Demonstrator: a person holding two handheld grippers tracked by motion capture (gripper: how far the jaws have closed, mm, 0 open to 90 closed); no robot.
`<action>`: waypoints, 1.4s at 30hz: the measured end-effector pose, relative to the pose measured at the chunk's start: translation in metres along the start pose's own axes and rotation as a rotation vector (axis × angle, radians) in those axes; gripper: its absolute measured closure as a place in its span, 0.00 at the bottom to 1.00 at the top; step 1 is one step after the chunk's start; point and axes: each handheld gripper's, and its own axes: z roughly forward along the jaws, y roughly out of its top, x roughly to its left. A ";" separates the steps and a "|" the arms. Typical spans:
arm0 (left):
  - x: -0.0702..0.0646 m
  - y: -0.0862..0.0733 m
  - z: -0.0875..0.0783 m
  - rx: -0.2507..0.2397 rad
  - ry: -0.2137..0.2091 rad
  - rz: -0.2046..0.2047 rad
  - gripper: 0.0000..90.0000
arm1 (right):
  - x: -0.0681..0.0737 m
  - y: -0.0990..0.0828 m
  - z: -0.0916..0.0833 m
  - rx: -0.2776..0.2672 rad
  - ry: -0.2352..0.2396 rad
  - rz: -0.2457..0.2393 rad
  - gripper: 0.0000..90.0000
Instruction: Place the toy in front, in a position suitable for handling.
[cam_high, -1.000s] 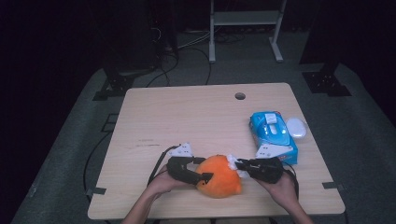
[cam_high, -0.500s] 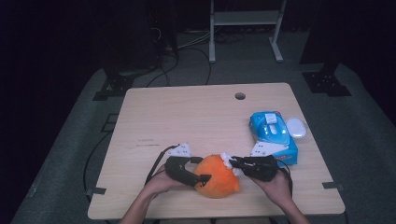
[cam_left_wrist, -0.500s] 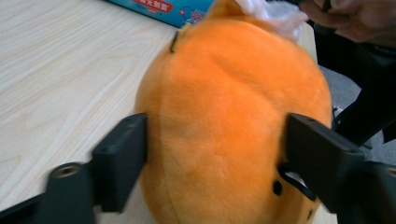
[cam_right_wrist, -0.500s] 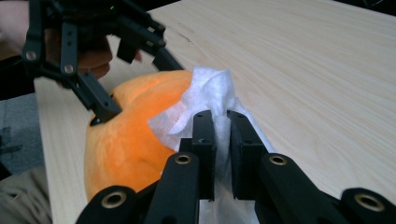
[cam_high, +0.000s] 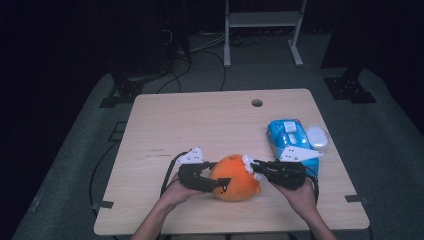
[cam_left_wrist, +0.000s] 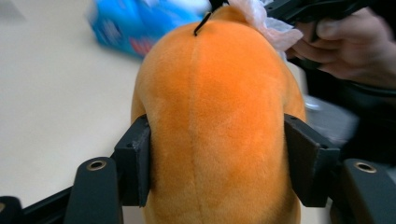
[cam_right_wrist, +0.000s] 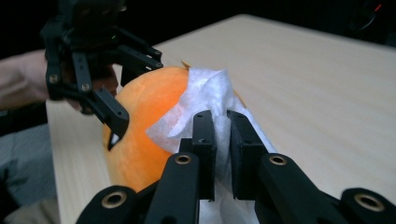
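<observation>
Left gripper view: orange plush toy squeezed between left gripper jaws.

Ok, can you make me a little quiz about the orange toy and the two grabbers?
1. True or false: the left gripper has the orange plush toy between its pads.
2. What does the right gripper hold? A) a white wipe B) a spoon C) a pen
3. Fill in: the blue wipes pack lies on the table near the person's ____ hand.

Key: 1 true. 2 A, the white wipe, which lies against the toy. 3 right.
</observation>
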 end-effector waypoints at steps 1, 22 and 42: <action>-0.003 0.001 0.002 0.004 0.041 0.043 0.37 | -0.001 0.002 -0.001 -0.006 -0.010 -0.005 0.91; -0.007 -0.011 0.021 0.091 0.070 0.118 0.32 | -0.001 -0.011 0.018 0.092 -0.078 -0.090 0.91; 0.002 -0.014 0.017 0.038 -0.017 0.024 0.30 | 0.007 -0.007 0.019 0.082 -0.093 -0.131 0.91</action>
